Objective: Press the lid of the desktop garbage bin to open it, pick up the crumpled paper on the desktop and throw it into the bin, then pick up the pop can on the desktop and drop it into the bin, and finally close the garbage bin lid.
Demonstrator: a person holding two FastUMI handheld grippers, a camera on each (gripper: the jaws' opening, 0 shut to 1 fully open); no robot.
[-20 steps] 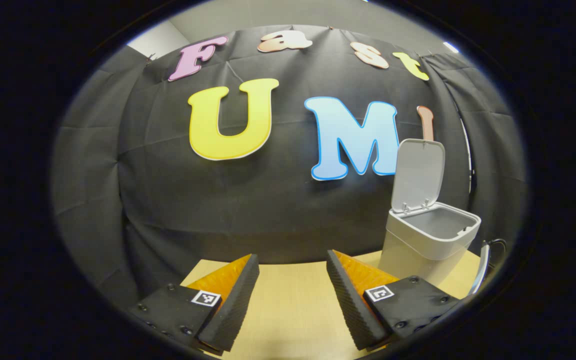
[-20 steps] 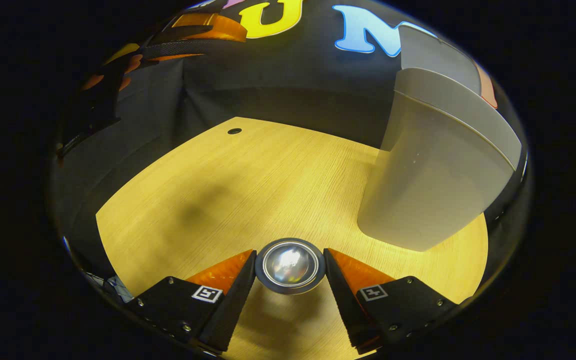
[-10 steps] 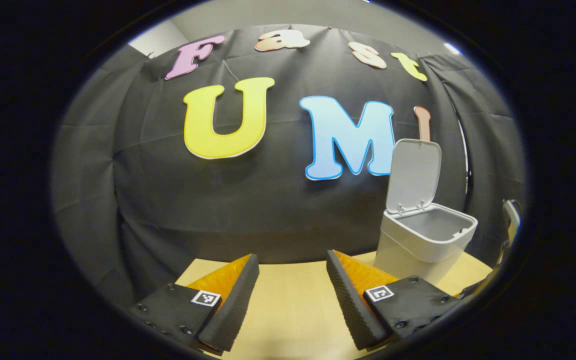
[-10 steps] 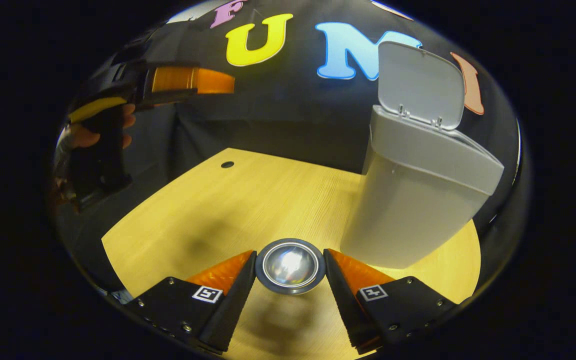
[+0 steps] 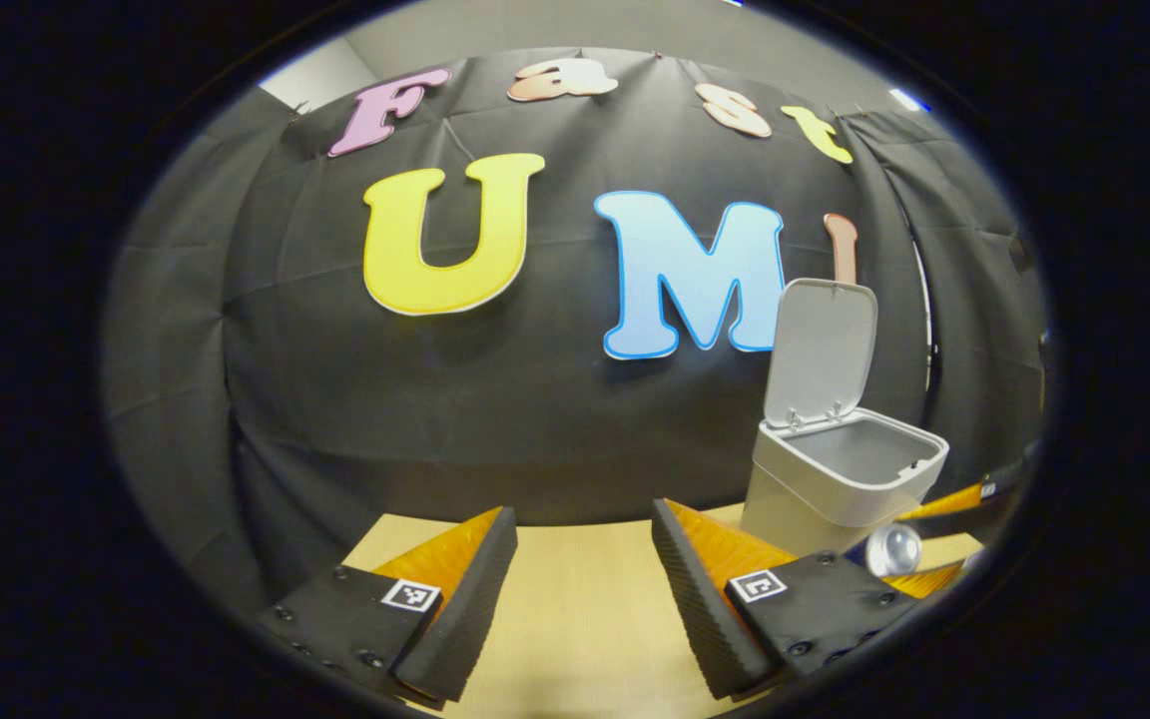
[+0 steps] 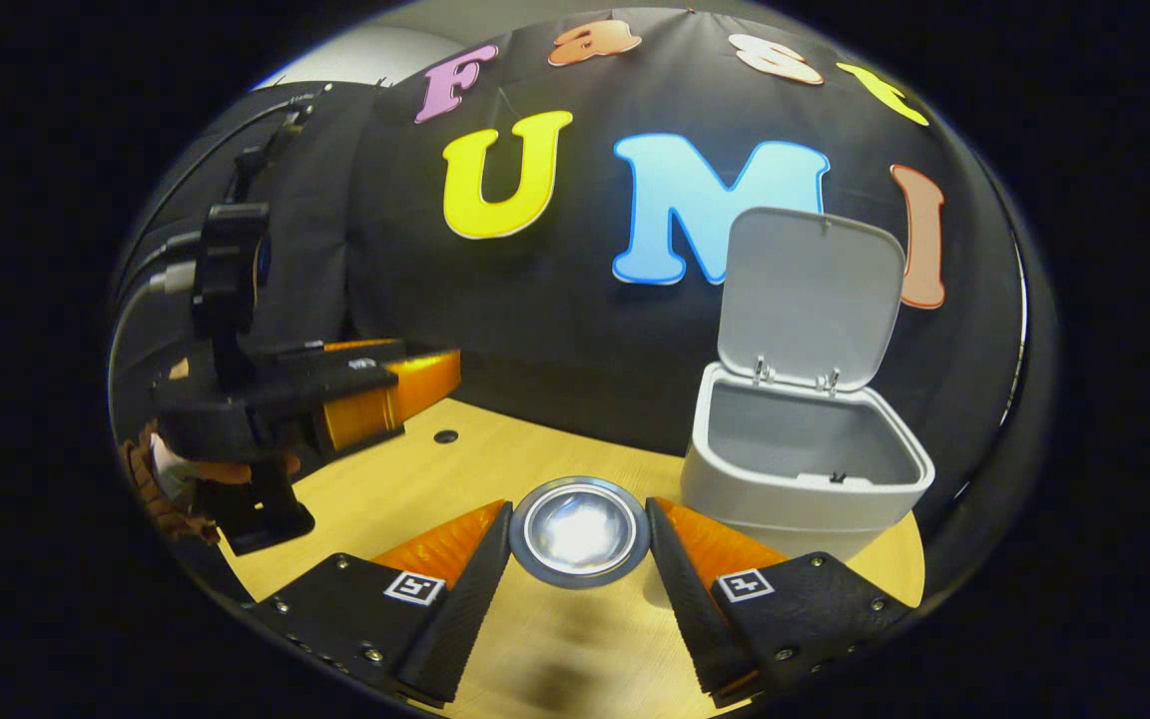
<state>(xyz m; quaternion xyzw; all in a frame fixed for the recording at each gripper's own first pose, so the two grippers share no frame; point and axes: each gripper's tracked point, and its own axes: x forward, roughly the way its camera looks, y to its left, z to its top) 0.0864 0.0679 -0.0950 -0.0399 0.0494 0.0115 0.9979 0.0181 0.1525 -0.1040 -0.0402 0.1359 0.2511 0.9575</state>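
My right gripper [image 6: 578,534] is shut on the pop can [image 6: 579,530], whose shiny round end faces the camera between both fingers, lifted above the desk. The white garbage bin [image 6: 803,469] stands just ahead and to the right, its lid [image 6: 807,300] tipped upright and its inside showing grey. In the left gripper view my left gripper [image 5: 583,579] is open over the desk with nothing between its fingers. There the bin [image 5: 840,479] sits at the right, and the can [image 5: 891,548] shows beside it in the other gripper. The left gripper [image 6: 405,384] and a hand appear at the left of the right gripper view.
The wooden desk [image 6: 495,469] runs up to the black cloth wall. A small dark hole [image 6: 446,436] marks the desk's far left part. The desk top [image 5: 575,609] lies bare under the left gripper's fingers.
My right gripper has risen with the can and tilted up, so the bin's open mouth now shows. In the left gripper view the can has come into sight beside the bin.
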